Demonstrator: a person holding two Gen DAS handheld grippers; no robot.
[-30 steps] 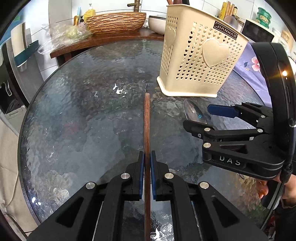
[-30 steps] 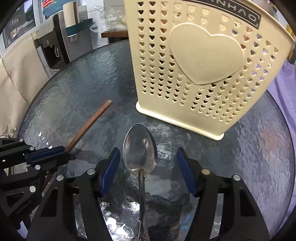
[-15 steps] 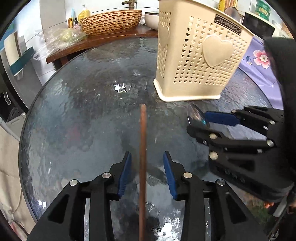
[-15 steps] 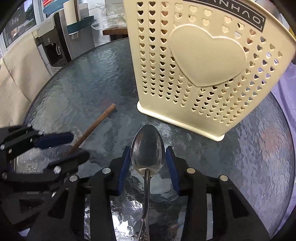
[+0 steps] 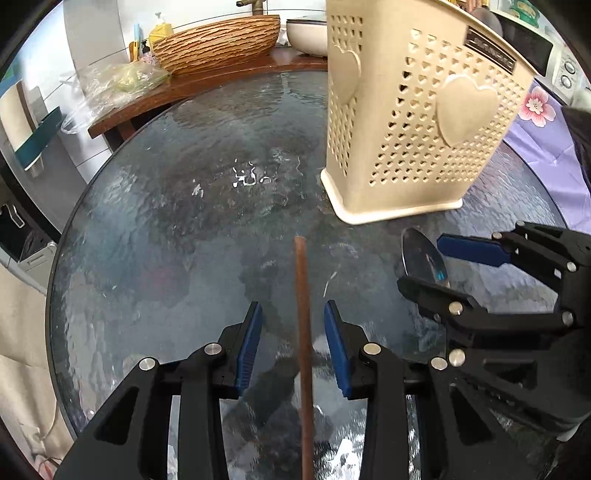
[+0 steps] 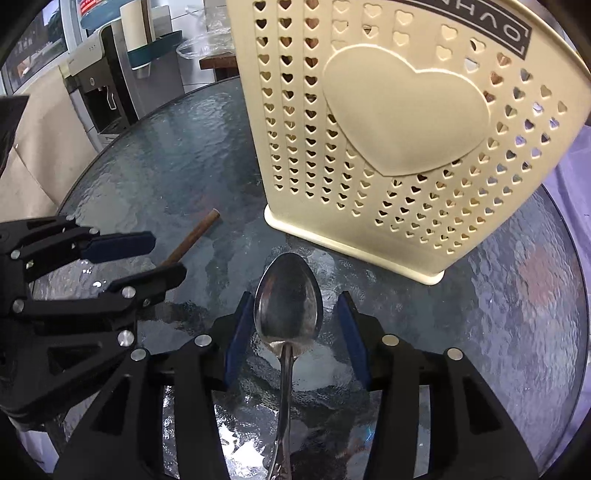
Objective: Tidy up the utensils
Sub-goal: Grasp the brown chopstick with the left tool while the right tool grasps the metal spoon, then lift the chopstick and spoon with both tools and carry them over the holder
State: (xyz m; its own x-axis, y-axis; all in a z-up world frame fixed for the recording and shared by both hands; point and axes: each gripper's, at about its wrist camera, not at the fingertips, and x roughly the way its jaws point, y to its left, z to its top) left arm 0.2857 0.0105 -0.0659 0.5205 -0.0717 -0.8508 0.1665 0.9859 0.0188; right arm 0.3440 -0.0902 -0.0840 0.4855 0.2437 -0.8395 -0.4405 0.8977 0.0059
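A brown wooden chopstick point(image 5: 303, 332) lies on the glass table point(image 5: 166, 229), running between the fingers of my left gripper point(image 5: 293, 343), which is open and not touching it. It also shows in the right wrist view point(image 6: 195, 236). A metal spoon point(image 6: 288, 314) lies bowl-forward between the fingers of my right gripper point(image 6: 291, 332), which is open around it. The spoon's bowl point(image 5: 423, 258) and the right gripper point(image 5: 439, 266) show at the right of the left wrist view. A cream perforated utensil holder point(image 5: 417, 122) with heart shapes stands upright just beyond both; it also fills the right wrist view point(image 6: 399, 136).
A wooden counter point(image 5: 207, 85) behind the table holds a woven basket point(image 5: 218, 44), a white bowl point(image 5: 306, 33) and plastic bags. A purple flowered cloth point(image 5: 539, 125) lies at the right. A water dispenser point(image 6: 107, 92) stands beyond the table's left edge.
My left gripper opened and let go of the chopstick, which now lies on the table. My right gripper narrowed around the spoon, then widened a little.
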